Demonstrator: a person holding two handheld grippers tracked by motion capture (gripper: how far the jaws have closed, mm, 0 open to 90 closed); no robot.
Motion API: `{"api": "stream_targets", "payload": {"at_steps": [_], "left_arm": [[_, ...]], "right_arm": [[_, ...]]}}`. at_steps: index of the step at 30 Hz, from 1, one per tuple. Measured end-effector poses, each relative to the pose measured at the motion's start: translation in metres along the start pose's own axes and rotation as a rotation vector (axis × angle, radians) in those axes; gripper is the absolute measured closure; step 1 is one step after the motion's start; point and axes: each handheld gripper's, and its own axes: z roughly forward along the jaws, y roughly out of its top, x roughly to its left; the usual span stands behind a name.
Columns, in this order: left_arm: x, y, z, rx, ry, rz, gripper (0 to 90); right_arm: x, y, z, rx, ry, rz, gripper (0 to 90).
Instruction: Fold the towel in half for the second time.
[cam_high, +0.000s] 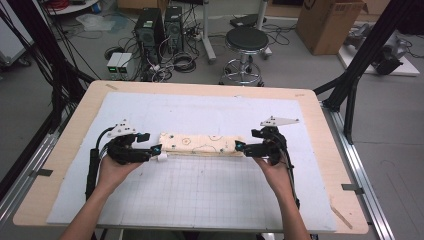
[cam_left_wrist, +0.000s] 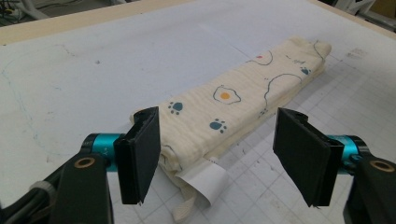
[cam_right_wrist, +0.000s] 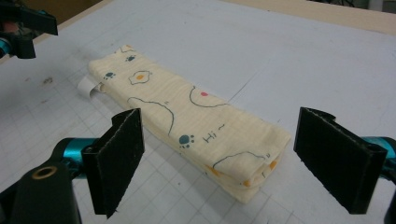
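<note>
A folded cream cloth (cam_high: 200, 144) printed with paw prints and fried eggs lies flat as a long strip on the white grid mat (cam_high: 210, 195). My left gripper (cam_high: 152, 149) sits at its left end. In the left gripper view the jaws (cam_left_wrist: 222, 158) stand wide apart, straddling the cloth's near end (cam_left_wrist: 233, 107) and its white label (cam_left_wrist: 205, 179) without pressing. My right gripper (cam_high: 241, 147) is at the right end. Its jaws (cam_right_wrist: 227, 161) are open either side of the folded corner of the cloth (cam_right_wrist: 187, 116). The left gripper (cam_right_wrist: 18, 28) appears beyond the cloth's far end.
The mat covers most of a wooden table (cam_high: 65, 150), with bare mat in front of and behind the cloth. Beyond the far edge stand a black stool (cam_high: 246, 42), computer towers (cam_high: 157, 27) and a cardboard box (cam_high: 330, 22). Black frame posts (cam_high: 362, 55) flank the table.
</note>
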Motion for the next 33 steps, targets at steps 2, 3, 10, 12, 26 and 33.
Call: {"api": "stream_targets", "payload": {"at_steps": [2, 3, 10, 12, 26, 33], "left_arm": [[0.000, -0.001, -0.004, 0.001, 0.002, 0.003, 32.2], [0.001, -0.001, -0.005, 0.001, 0.006, 0.005, 32.1], [0.002, -0.007, -0.015, -0.008, 0.006, -0.007, 31.5], [0.001, -0.008, -0.016, -0.012, 0.004, -0.010, 31.5], [-0.008, -0.012, -0.026, -0.021, 0.002, 0.021, 30.6], [-0.008, -0.022, -0.030, -0.012, 0.012, 0.015, 30.2]], "right_arm": [[0.001, -0.002, -0.002, 0.005, 0.000, -0.007, 15.3], [0.001, -0.003, -0.003, 0.008, -0.001, -0.017, 15.1], [0.002, -0.013, -0.009, 0.012, -0.017, -0.026, 15.1], [0.002, -0.016, -0.011, 0.005, -0.034, -0.044, 15.1], [0.004, -0.033, -0.026, 0.011, -0.046, -0.057, 15.0], [0.004, -0.040, -0.031, 0.018, -0.053, -0.069, 14.2]]}}
